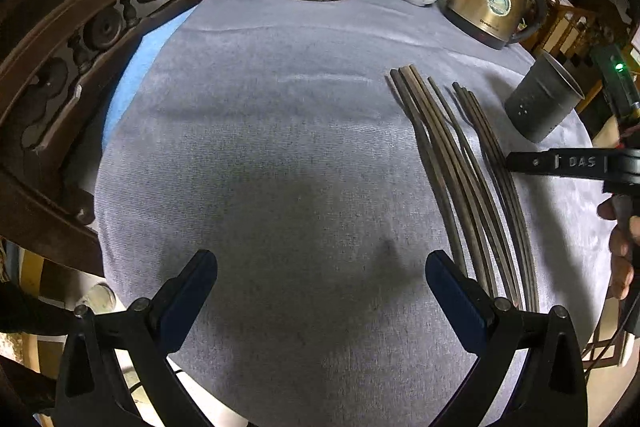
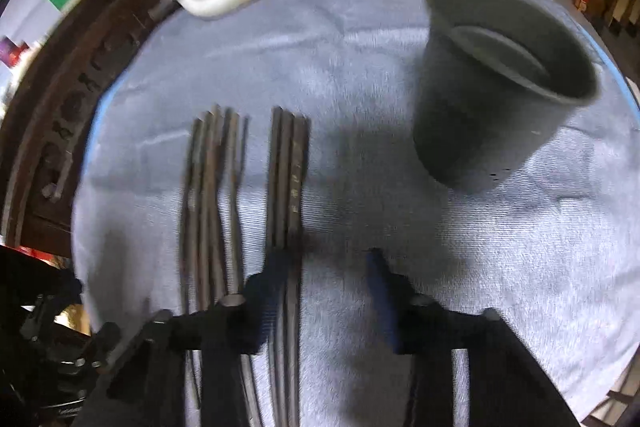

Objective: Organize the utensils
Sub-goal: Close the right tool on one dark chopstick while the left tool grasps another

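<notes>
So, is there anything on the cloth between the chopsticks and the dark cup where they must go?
Nothing visible: between the chopsticks and the dark cup lies only bare grey cloth.

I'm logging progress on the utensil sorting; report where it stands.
Done: nothing visible; the dark cup looks empty. In hand: the right gripper is over the right bundle of chopsticks, pads not yet pressing; the left gripper is open, empty. Left: both bundles on the grey cloth.

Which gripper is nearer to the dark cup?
Right. The right gripper is over the chopsticks lying just beside the dark cup; the left gripper hangs over bare cloth on the chopsticks' far side.
</notes>
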`<state>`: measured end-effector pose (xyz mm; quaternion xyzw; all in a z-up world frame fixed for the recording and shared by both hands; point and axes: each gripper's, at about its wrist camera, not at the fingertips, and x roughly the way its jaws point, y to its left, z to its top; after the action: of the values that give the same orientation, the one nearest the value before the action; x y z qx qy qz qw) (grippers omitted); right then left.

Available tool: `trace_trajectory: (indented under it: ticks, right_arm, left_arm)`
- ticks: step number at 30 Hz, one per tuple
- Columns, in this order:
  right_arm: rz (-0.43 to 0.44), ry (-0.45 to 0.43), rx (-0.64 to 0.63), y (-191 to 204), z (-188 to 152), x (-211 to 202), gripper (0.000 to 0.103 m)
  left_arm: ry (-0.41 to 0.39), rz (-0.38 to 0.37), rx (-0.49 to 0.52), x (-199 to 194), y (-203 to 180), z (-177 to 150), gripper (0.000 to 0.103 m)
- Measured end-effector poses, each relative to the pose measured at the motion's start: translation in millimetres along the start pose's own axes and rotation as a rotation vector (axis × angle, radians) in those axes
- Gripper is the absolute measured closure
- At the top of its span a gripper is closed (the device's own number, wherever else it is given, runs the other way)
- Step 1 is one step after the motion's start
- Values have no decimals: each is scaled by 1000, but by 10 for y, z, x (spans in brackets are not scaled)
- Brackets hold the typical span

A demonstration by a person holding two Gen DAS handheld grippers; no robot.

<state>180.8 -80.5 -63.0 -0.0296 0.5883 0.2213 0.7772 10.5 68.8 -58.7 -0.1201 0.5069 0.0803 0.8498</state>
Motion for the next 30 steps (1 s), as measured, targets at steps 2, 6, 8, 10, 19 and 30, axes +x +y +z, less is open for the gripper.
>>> trace_trajectory:
  ticks: [2, 6, 8, 10, 19, 30]
  right_arm:
    - [-6, 10, -13, 37, 11, 5, 65]
    - [-14, 30, -40, 129, 4, 35, 65]
    - [-14, 27, -36, 156, 33, 47, 65]
    - [-17, 23, -25, 133, 48, 61, 65]
    - [-14, 49, 6, -1, 66, 88, 69]
    - [-5, 56, -18, -77, 100, 167, 94]
  left_arm:
    - [3, -8, -1, 13, -6, -9, 0]
    - [9, -22, 4, 63, -22, 12, 0]
    - [14, -30, 1, 89, -19, 24, 0]
    - [19, -35, -9, 111, -7, 38, 0]
    - [35, -39, -7, 162, -65, 122, 0]
    - [117, -33, -43, 258, -201, 429, 2]
